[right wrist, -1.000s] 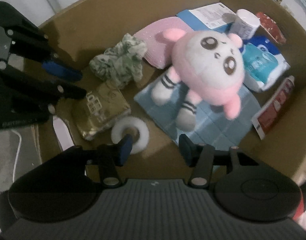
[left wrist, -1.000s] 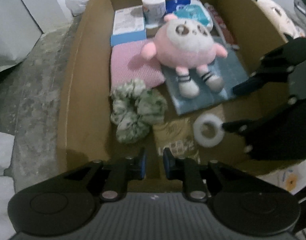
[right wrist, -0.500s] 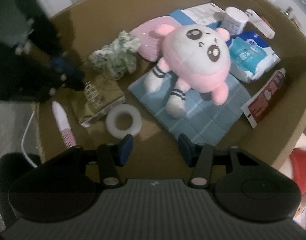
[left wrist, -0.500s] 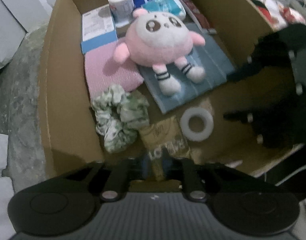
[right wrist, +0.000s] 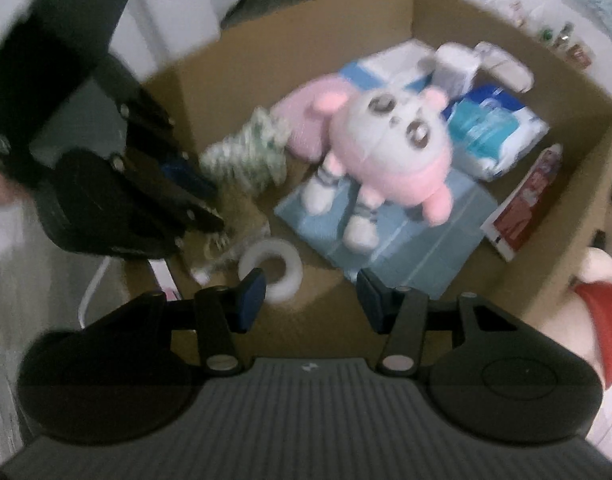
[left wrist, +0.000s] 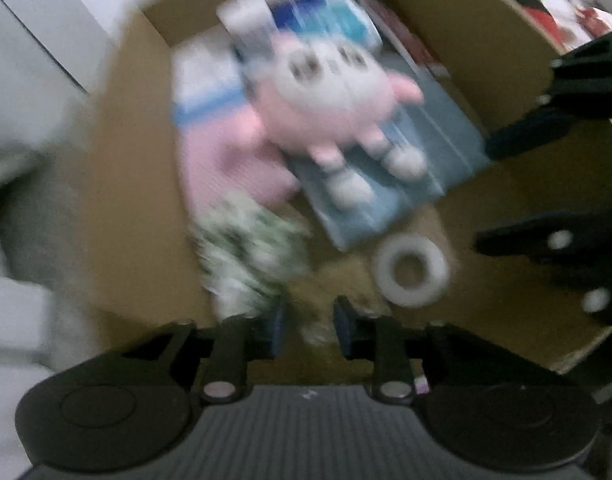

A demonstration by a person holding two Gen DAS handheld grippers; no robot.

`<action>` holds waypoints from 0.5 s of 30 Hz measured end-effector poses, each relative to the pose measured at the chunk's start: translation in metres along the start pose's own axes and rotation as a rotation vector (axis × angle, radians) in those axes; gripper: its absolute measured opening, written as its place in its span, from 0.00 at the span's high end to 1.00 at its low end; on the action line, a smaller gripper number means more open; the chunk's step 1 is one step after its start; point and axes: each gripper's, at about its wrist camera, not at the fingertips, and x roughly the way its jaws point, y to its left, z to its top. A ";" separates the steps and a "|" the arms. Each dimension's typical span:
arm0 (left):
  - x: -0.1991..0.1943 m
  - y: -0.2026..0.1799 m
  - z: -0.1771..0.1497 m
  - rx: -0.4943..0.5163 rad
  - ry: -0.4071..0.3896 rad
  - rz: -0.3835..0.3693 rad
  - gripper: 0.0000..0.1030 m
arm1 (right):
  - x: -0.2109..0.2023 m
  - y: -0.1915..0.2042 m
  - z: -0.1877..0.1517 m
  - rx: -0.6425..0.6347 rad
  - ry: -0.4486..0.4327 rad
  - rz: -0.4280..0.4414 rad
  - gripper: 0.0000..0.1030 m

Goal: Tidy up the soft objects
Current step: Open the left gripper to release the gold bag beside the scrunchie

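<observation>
Round fuzzy pink plush toy [right wrist: 389, 156]

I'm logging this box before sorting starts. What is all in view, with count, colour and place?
cardboard box: one, brown, holds nearly everything
plush toy: one, pink and white, lying on the blue cloth
blue cloth: one, light blue, box floor
pink cloth: one, pink, beside the plush
scrunchie: one, green and white, near the pink cloth
tape roll: one, white, near side of the box
gold packet: one, brownish gold, beside the tape roll
tissue pack: one, blue and white, far corner
red tube: one, red and white, along the wall
left gripper: black, jaws just opening, nothing between
right gripper: black, open, empty
</observation>
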 end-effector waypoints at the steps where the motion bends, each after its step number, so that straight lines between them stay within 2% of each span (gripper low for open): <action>1: -0.011 -0.007 -0.004 0.012 -0.056 0.074 0.50 | -0.008 0.000 -0.002 0.005 -0.029 -0.003 0.51; 3: -0.032 -0.018 -0.012 0.013 -0.142 0.150 0.49 | -0.025 0.002 -0.006 0.007 -0.103 -0.026 0.50; 7: -0.060 -0.031 -0.020 -0.031 -0.237 0.184 0.49 | -0.052 0.006 -0.016 0.011 -0.207 -0.063 0.50; 12: -0.079 -0.048 -0.023 -0.026 -0.282 0.215 0.48 | -0.075 0.015 -0.029 -0.021 -0.267 -0.093 0.49; 15: -0.085 -0.054 -0.024 -0.028 -0.285 0.211 0.48 | -0.081 0.020 -0.033 -0.043 -0.268 -0.100 0.49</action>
